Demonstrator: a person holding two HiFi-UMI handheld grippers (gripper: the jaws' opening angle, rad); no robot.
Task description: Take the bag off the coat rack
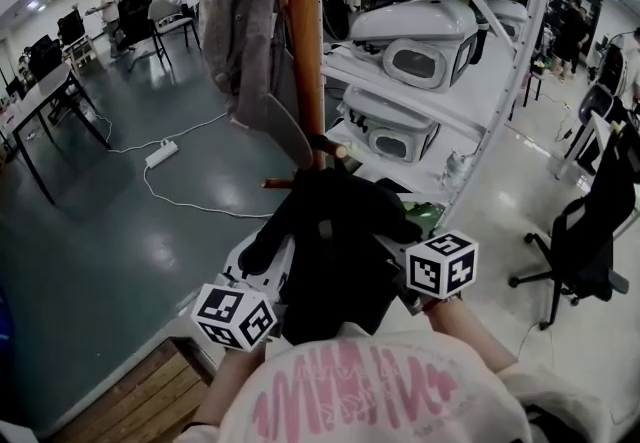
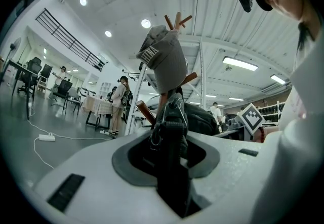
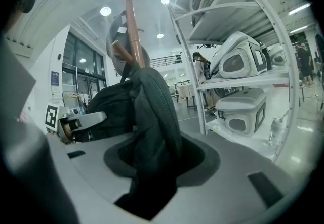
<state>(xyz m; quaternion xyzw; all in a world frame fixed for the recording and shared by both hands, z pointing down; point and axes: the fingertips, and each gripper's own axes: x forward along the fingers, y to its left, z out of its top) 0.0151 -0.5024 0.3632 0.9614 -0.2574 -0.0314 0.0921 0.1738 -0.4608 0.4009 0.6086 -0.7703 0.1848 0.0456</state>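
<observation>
Bag hanging low on the coat rack — both grippers are holding it.
Left gripper is clamping the buckled strap, right gripper is squeezing the padded strap — lifting evenly should be freeing it from the peg.

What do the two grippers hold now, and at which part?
Both hold the black bag: the left gripper its narrow buckled strap, the right gripper its padded strap.

The bag hangs before the coat rack at the centre, with the left tongs gripping it at seven o'clock and the right tongs at four. A cap hangs on the rack at eleven. Shelves stand at two, and a power strip lies on the floor at nine.
</observation>
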